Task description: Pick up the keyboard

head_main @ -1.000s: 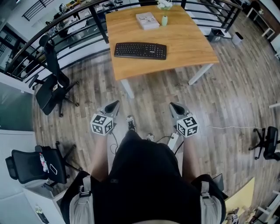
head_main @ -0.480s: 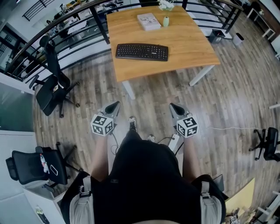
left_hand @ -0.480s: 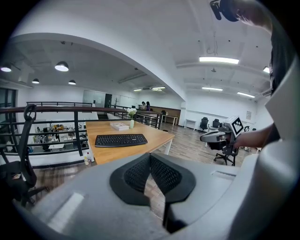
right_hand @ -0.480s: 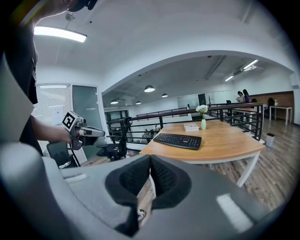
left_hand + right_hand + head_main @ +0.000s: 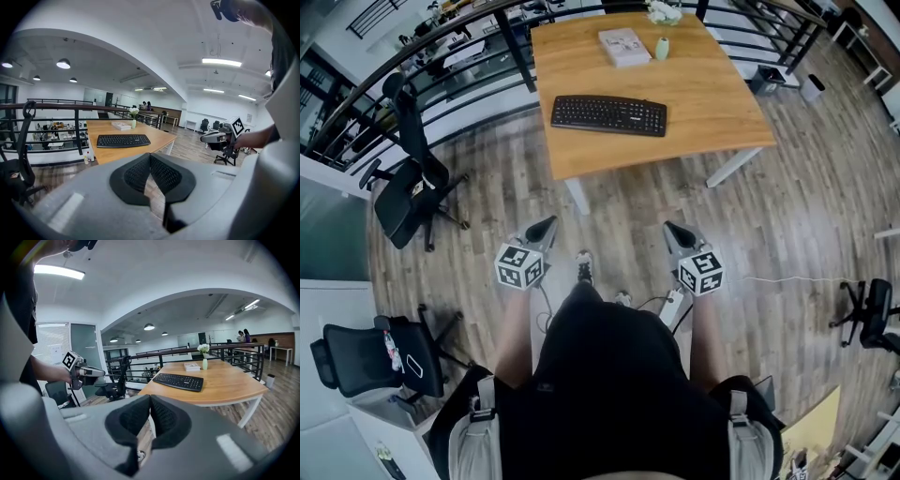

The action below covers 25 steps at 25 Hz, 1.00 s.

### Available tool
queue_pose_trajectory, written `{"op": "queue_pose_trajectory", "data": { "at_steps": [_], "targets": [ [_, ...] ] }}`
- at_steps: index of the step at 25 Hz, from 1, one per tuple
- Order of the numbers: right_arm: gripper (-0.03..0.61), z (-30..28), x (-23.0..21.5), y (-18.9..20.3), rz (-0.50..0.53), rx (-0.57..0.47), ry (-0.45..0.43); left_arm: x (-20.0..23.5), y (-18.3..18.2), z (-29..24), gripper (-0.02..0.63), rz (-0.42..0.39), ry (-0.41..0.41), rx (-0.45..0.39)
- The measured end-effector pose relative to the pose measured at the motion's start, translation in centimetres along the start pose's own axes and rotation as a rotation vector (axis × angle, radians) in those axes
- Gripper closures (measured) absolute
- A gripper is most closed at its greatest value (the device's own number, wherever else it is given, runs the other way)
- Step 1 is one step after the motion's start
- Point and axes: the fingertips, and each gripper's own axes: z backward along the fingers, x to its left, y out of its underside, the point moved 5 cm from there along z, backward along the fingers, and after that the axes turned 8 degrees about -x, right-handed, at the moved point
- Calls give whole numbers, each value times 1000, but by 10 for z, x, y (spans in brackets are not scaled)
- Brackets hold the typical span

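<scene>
Tabletop (image 5: 712, 94) beyond keyboard (image 5: 608, 114): small vase (image 5: 662, 48), possibly flowers (image 5: 664, 12), half cropped.

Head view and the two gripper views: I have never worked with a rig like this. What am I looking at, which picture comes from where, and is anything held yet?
There is no robot arm. A person stands with a hand-held tool in each hand: the left tongs and the right tongs. The head view comes from a camera on the person's head, looking steeply down. Each gripper view comes from a camera riding on one tool, looking along its own jaws. Both pairs of jaws are shut with nothing between them. Ahead stands a wooden table. On it lie a black keyboard, a book and a small vase. The keyboard is untouched, well out in front of both tools.
</scene>
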Motion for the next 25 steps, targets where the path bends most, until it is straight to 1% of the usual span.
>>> {"op": "queue_pose_trajectory", "data": {
  "at_steps": [12,18,25],
  "targets": [
    [575,-57,-2,-21,18,14,-7,55,-12,-18,603,19,-4,-4],
    [575,-83,-8,-32,21,20,22,85,-26,-35,603,23,13,-23],
    [575,-111,-13,-37,17,37,52,117,-27,-55,603,37,38,-19]
  ]
}}
